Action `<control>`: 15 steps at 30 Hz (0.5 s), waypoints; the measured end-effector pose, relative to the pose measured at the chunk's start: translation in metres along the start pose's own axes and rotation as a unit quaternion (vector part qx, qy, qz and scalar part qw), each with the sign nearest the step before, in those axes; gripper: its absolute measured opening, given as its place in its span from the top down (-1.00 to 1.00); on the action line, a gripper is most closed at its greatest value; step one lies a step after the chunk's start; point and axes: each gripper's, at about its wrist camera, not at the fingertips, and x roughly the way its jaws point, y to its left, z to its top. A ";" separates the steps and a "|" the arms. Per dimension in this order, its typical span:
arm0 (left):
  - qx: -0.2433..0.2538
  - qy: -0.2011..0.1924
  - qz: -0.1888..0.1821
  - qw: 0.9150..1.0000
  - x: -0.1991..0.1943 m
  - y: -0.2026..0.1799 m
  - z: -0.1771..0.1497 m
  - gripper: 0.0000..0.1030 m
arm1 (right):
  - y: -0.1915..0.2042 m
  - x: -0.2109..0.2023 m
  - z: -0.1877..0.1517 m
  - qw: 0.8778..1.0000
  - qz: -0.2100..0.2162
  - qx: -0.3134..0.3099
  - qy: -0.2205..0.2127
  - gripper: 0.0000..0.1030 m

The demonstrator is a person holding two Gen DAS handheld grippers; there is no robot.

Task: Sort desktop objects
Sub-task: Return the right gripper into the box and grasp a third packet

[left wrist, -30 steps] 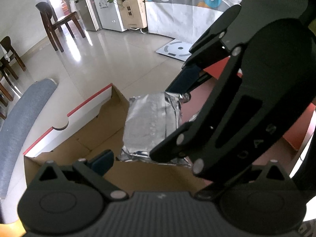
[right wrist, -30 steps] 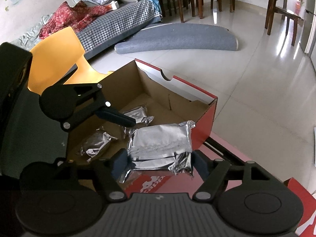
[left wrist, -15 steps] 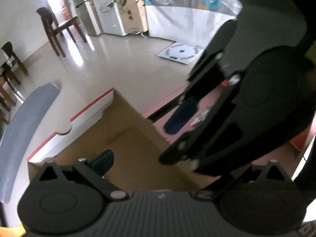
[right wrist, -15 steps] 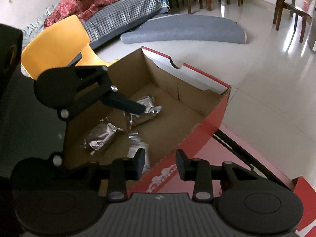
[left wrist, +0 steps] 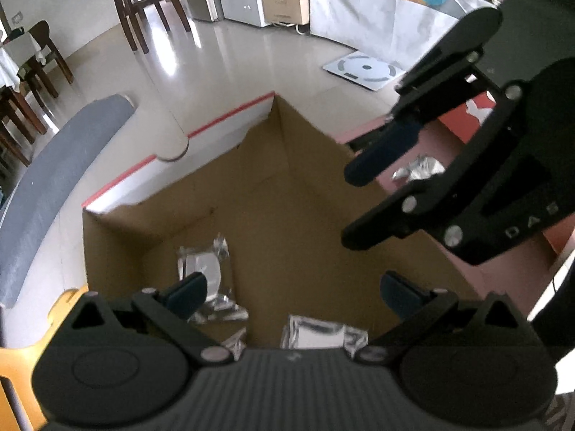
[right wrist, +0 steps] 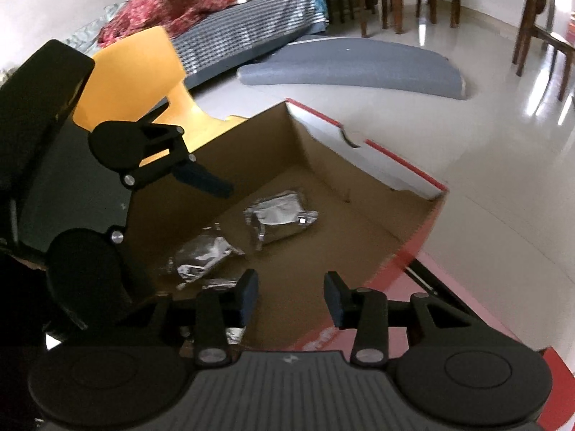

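An open cardboard box [left wrist: 309, 151] with red outer walls lies below both grippers. Three silver foil packets lie on its floor, among them one [right wrist: 280, 215] toward the far side and one [right wrist: 201, 255] nearer. The left wrist view shows a packet [left wrist: 201, 269] by the left fingertip and another [left wrist: 323, 334] at the near edge. My left gripper [left wrist: 293, 291] hangs open over the box with nothing in it. My right gripper [right wrist: 291, 298] has its jaws drawn narrow with a small gap and nothing between them. One more foil packet [left wrist: 418, 170] lies on the pink table outside the box.
A yellow chair [right wrist: 143, 72] stands just beyond the box's left wall. A grey mat [right wrist: 352, 68] lies on the tiled floor, with dark wooden chairs [left wrist: 151, 3] further off. The red box lid [left wrist: 467, 118] lies on the table at the right.
The foil packet that lay between my right gripper's fingers has dropped into the box, and those jaws have narrowed. Both grippers shifted over the box; the left view now looks down into it.
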 end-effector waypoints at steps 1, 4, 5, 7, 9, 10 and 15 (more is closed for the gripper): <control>-0.002 0.006 -0.001 1.000 0.000 0.001 -0.003 -1.00 | 0.003 0.002 0.001 1.000 0.003 -0.005 0.004 0.18; -0.009 0.029 0.000 1.000 0.001 0.002 -0.013 -1.00 | 0.015 0.010 0.004 1.000 0.008 -0.018 0.015 0.05; -0.011 0.037 0.000 0.999 0.001 0.002 -0.016 -1.00 | 0.018 0.014 0.005 1.000 0.010 -0.021 0.019 0.04; -0.018 0.049 0.000 0.999 0.000 0.004 -0.024 -1.00 | 0.025 0.021 0.006 0.999 0.017 -0.027 0.026 0.04; -0.024 0.058 -0.004 0.998 0.000 0.006 -0.032 -1.00 | 0.031 0.029 0.008 0.999 0.022 -0.031 0.035 0.02; -0.024 0.061 -0.003 0.998 -0.001 0.006 -0.035 -1.00 | 0.035 0.033 0.008 0.998 0.023 -0.035 0.041 0.01; -0.025 0.074 0.005 0.997 -0.005 0.011 -0.048 -1.00 | 0.047 0.055 0.007 0.996 0.019 -0.046 0.076 -0.08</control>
